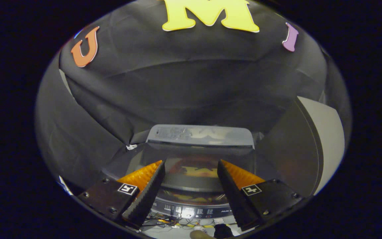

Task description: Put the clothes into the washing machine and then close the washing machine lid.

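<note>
We held the gripper (191, 186) wide open and empty. The grey top-loading washing machine (200, 136) lay just ahead and below, its dark glass lid (192, 171) showing between the fingers and seemingly down.

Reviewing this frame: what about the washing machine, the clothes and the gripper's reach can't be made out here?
- Drum contents: the washing machine lid looks shut, and its dark reflective glass hides whether clothes lie inside.
- Control panel: markings too small and dim to tell, and partly behind the fingers.
- Floor clutter below the panel: cables and dark shapes, cut off by the view's lower edge.
- Gripper: open, nothing between the fingers, height above the lid unclear.
</note>
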`<control>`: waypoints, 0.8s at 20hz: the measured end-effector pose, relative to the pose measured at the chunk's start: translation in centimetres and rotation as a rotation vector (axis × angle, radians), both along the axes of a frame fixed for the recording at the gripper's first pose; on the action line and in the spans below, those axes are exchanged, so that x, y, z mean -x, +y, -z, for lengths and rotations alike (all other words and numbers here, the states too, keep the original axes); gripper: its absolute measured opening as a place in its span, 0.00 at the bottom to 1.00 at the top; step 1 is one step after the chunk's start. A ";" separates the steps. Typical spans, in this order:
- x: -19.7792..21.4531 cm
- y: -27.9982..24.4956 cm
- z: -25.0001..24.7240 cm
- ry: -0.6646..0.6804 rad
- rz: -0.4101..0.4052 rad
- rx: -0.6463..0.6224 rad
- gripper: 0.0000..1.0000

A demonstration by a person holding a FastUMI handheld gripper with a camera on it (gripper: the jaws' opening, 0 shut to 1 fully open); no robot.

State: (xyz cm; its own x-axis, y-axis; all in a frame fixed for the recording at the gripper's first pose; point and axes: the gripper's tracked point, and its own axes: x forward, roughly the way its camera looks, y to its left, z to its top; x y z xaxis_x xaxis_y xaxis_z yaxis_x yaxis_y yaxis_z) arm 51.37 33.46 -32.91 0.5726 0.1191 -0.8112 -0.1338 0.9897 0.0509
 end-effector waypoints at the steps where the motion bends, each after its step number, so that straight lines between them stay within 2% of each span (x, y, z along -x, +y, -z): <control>1: 0.3 -0.1 0.0 0.011 0.004 -0.002 0.99; 8: 2.6 -0.3 0.8 0.052 0.009 -0.004 0.99; 16: 2.9 -1.6 -2.4 -0.098 0.011 -0.033 0.99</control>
